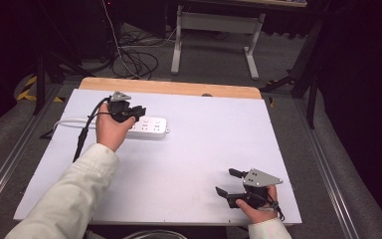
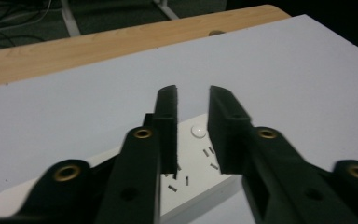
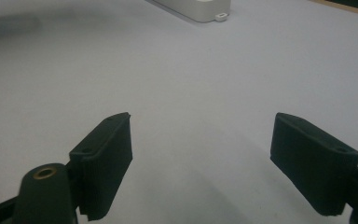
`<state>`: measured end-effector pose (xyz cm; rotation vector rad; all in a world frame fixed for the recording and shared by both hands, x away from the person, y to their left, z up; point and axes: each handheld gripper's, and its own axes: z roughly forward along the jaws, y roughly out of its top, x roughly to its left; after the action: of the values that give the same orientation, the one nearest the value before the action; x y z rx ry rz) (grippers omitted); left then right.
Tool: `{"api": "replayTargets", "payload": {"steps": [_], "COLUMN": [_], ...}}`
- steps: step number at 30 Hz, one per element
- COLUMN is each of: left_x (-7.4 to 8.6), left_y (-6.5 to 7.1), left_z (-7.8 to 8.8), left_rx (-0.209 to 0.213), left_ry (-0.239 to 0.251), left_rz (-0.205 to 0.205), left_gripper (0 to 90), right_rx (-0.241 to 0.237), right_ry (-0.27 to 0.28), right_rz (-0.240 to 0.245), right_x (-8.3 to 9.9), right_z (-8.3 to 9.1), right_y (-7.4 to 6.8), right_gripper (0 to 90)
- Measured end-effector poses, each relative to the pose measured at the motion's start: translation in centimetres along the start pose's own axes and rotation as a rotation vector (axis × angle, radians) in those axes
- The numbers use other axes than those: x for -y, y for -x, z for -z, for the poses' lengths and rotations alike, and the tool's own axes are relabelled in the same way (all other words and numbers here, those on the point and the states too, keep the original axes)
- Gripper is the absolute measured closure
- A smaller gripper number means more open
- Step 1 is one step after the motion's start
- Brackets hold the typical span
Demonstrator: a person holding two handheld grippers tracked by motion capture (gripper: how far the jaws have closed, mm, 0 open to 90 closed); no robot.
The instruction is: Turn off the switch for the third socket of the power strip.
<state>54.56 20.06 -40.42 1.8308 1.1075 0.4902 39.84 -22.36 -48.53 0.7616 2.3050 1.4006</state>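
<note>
The white table top [image 1: 189, 164] takes up most of what lies in front of you, with a strip of bare wood [image 1: 179, 87] along its far edge and dark floor beyond.

On the far left part of the sheet lies the white power strip [image 1: 151, 127], flat, socket face up, its white cord [image 1: 67, 122] running off toward the left edge. In the left gripper view you see its slots and a round white button [image 2: 198, 130] between and below your jaws.

Your left gripper [image 1: 138, 112] hovers just over the left end of that strip, pointing toward the right along it. Its jaws stand a narrow gap apart, with nothing pinched between them; the pads do not press on the strip.

Your right gripper [image 1: 228, 182] sits well apart from the strip, near the front right corner of the table top, pointing left. Its jaws are spread wide, and in the right gripper view [image 3: 200, 163] there is only bare white surface between them, with the end of the power strip far off at the top.
</note>
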Motion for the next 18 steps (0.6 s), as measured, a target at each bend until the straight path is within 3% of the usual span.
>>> {"api": "replayTargets", "payload": {"steps": [4,5,6,12,15,18], "left_x": [-0.2,-0.2,-0.3,-0.4,-0.1,0.4], "left_y": [0.6,0.8,1.1,2.7,3.3,3.7], "left_z": [1.5,1.9,2.3,5.0,6.2,7.4], "left_rx": [0.007,0.011,0.011,0.027,0.037,0.066], "left_ry": [0.014,0.015,0.02,0.072,0.075,0.084], "left_rz": [-0.063,-0.076,-0.087,-0.164,-0.201,-0.197], "left_gripper": [54.9,54.9,47.0,36.7,33.1,29.7], "right_rx": [0.003,0.003,0.006,0.01,0.012,0.015], "right_ry": [0.001,0.001,0.002,0.002,0.003,0.005], "right_rz": [0.0,0.0,0.0,-0.001,-0.002,0.001], "right_x": [0.0,0.0,0.0,-0.1,-0.1,-0.1], "right_z": [0.0,0.0,0.1,0.1,0.1,0.2], "right_y": [0.0,0.0,-0.1,-0.1,-0.1,-0.1], "right_gripper": [21.1,21.1,21.1,21.1,21.1,21.1]}}
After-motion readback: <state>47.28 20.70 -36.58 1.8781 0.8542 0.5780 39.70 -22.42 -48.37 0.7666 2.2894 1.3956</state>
